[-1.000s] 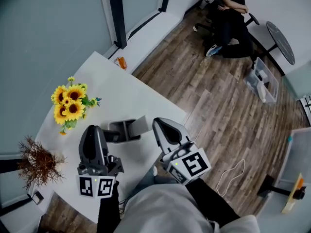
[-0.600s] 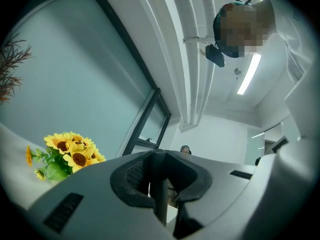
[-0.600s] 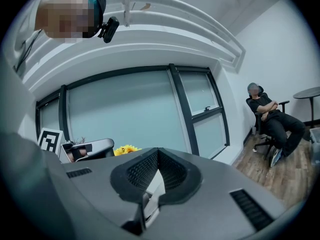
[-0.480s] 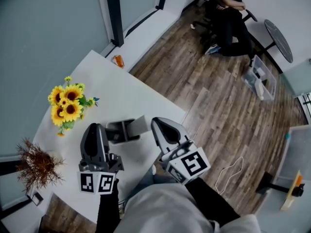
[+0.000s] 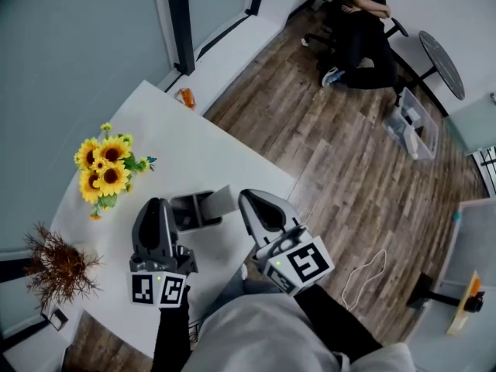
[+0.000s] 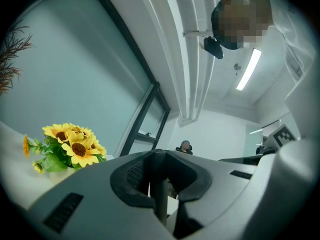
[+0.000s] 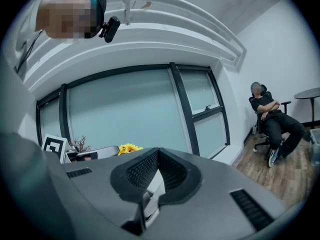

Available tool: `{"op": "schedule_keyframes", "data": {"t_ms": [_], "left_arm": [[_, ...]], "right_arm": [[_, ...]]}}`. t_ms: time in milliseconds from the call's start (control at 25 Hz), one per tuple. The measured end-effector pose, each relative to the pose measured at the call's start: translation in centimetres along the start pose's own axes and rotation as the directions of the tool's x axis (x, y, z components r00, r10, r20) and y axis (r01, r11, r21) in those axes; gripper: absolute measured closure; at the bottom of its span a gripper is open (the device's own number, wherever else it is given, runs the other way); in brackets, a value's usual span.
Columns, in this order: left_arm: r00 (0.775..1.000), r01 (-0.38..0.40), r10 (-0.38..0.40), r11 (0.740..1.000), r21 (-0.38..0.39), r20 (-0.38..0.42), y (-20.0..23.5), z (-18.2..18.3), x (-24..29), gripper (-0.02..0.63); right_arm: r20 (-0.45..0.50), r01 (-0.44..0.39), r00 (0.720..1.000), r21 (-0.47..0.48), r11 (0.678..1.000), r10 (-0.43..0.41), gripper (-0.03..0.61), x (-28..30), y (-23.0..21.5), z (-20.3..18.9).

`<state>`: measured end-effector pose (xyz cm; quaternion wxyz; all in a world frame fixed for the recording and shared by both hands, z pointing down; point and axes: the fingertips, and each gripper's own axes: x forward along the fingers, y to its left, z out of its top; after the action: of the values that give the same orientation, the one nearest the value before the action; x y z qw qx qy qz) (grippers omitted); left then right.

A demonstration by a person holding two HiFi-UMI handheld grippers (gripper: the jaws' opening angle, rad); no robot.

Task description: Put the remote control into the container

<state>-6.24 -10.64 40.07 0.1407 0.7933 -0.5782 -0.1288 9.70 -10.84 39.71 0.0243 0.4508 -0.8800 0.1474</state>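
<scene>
A small grey container (image 5: 222,200) stands on the white table (image 5: 186,149), just ahead of both grippers. Something dark (image 5: 189,206) shows inside it; I cannot tell whether that is the remote control. My left gripper (image 5: 156,204) is held just left of the container, tips pointing up and away, jaws together with nothing between them (image 6: 159,160). The right gripper (image 5: 252,198) sits just right of the container, also shut and empty (image 7: 157,153). No remote is visible in either gripper view.
A vase of sunflowers (image 5: 105,169) stands at the table's left and a dried brown plant (image 5: 59,265) at its near left corner. A small orange object (image 5: 186,97) lies at the far corner. On the wooden floor are a seated person (image 5: 363,14), a plastic box (image 5: 415,127) and a white cable (image 5: 369,277).
The left gripper has edged slightly toward the container. The right gripper has barely moved. Both stay shut.
</scene>
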Motion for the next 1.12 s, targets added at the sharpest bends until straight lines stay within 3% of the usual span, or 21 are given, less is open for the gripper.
{"op": "schedule_keyframes", "data": {"t_ms": [1120], "left_arm": [[0.998,-0.007,0.008,1.000,0.030,-0.060,0.4,-2.6,-0.1,0.545]], "right_arm": [[-0.018,-0.003,1.000,-0.009,1.000,0.003,0.574,0.1,0.0,-0.3]]}}
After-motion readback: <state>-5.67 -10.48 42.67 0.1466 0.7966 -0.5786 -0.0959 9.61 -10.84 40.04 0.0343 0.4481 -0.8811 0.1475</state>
